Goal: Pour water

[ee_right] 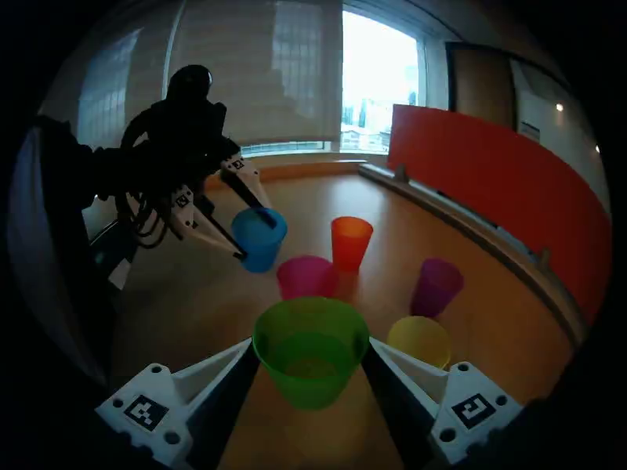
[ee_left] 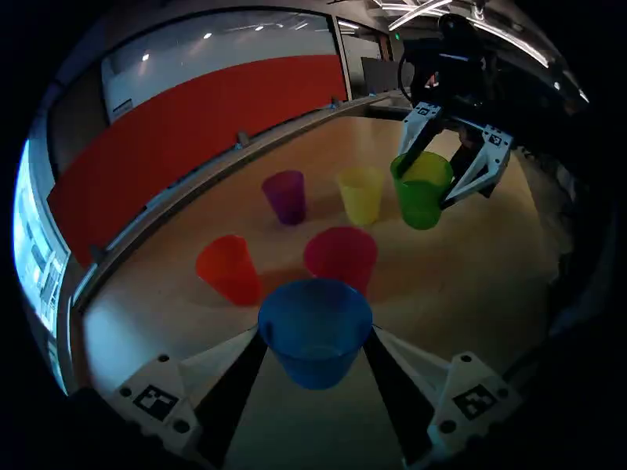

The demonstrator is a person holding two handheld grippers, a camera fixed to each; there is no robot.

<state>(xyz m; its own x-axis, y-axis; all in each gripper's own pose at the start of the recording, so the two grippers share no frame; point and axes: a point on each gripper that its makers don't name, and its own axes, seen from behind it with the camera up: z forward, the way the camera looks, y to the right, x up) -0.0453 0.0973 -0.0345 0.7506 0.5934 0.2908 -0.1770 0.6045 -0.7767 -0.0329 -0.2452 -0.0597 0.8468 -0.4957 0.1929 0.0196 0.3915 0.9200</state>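
In the left gripper view my left gripper (ee_left: pixel 316 352) is shut on a blue cup (ee_left: pixel 315 341), held upright above the wooden table. Across the table my right gripper (ee_left: pixel 436 182) holds a green cup (ee_left: pixel 421 189) above the tabletop. In the right gripper view my right gripper (ee_right: pixel 310 362) is shut on that green cup (ee_right: pixel 310 349), which has a little liquid at its bottom. Farther off, the left gripper (ee_right: pixel 251 232) carries the blue cup (ee_right: pixel 259 237). Between the two held cups stand a pink cup (ee_left: pixel 342 258) (ee_right: pixel 307 276), an orange cup (ee_left: pixel 229 269) (ee_right: pixel 349 243), a purple cup (ee_left: pixel 285 197) (ee_right: pixel 436 287) and a yellow cup (ee_left: pixel 361 194) (ee_right: pixel 419 340).
A wooden table (ee_left: pixel 454 266) (ee_right: pixel 196 298) carries the cups. A red partition (ee_left: pixel 188 133) (ee_right: pixel 509 180) with a raised rail runs along one table edge. Bright windows (ee_right: pixel 376 86) lie beyond. A person's dark sleeve (ee_right: pixel 55 235) is at the left of the right gripper view.
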